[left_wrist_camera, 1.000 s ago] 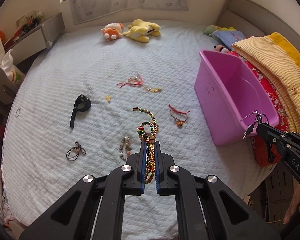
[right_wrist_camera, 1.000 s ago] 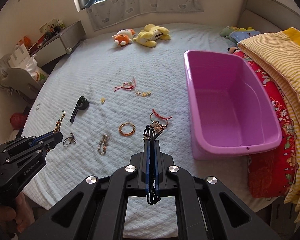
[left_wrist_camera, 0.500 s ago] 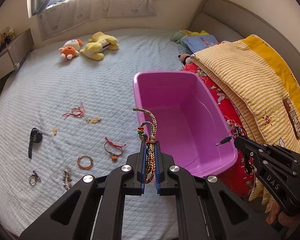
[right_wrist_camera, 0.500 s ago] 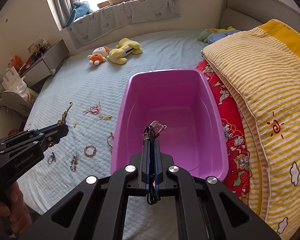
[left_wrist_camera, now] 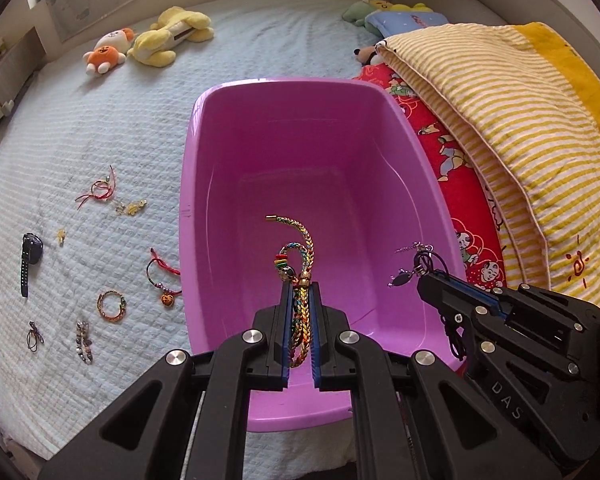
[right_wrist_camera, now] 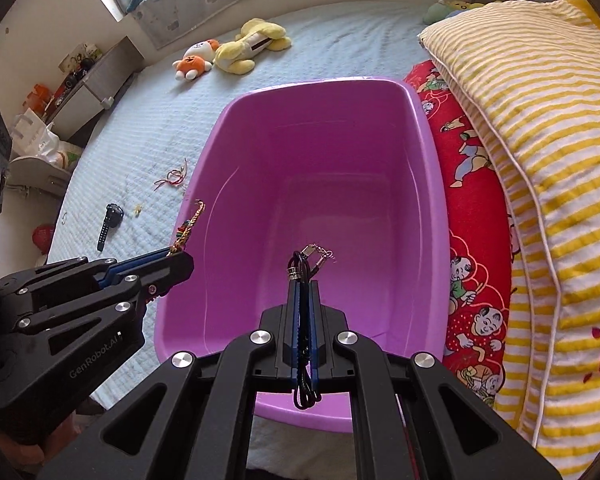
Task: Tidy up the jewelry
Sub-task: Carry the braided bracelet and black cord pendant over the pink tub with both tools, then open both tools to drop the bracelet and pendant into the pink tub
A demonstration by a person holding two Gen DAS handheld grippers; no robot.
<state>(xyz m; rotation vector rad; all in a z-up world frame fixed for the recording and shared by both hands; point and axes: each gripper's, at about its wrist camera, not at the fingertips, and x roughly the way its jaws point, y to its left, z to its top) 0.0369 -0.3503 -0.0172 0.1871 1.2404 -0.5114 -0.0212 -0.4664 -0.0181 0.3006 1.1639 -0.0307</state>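
My left gripper (left_wrist_camera: 300, 286) is shut on a multicoloured braided bracelet (left_wrist_camera: 300, 252) and holds it over the near part of the empty purple plastic bin (left_wrist_camera: 300, 92). My right gripper (right_wrist_camera: 303, 283) is shut on a black cord necklace with a silver chain (right_wrist_camera: 308, 260), also above the bin (right_wrist_camera: 320, 84). Each gripper shows in the other's view: the right one (left_wrist_camera: 422, 280) to the right, the left one (right_wrist_camera: 184, 256) at the bin's left rim.
Several pieces of jewelry lie on the light blue quilted bed left of the bin: a black watch (left_wrist_camera: 30, 258), a red string bracelet (left_wrist_camera: 162, 276), a braided ring bracelet (left_wrist_camera: 111, 306), a bead bracelet (left_wrist_camera: 83, 342). Plush toys (left_wrist_camera: 172, 38) sit at the far side. A striped blanket (left_wrist_camera: 500, 120) lies right.
Both grippers have moved right from over the bed to above the purple bin, carrying their jewelry. Both remain shut.
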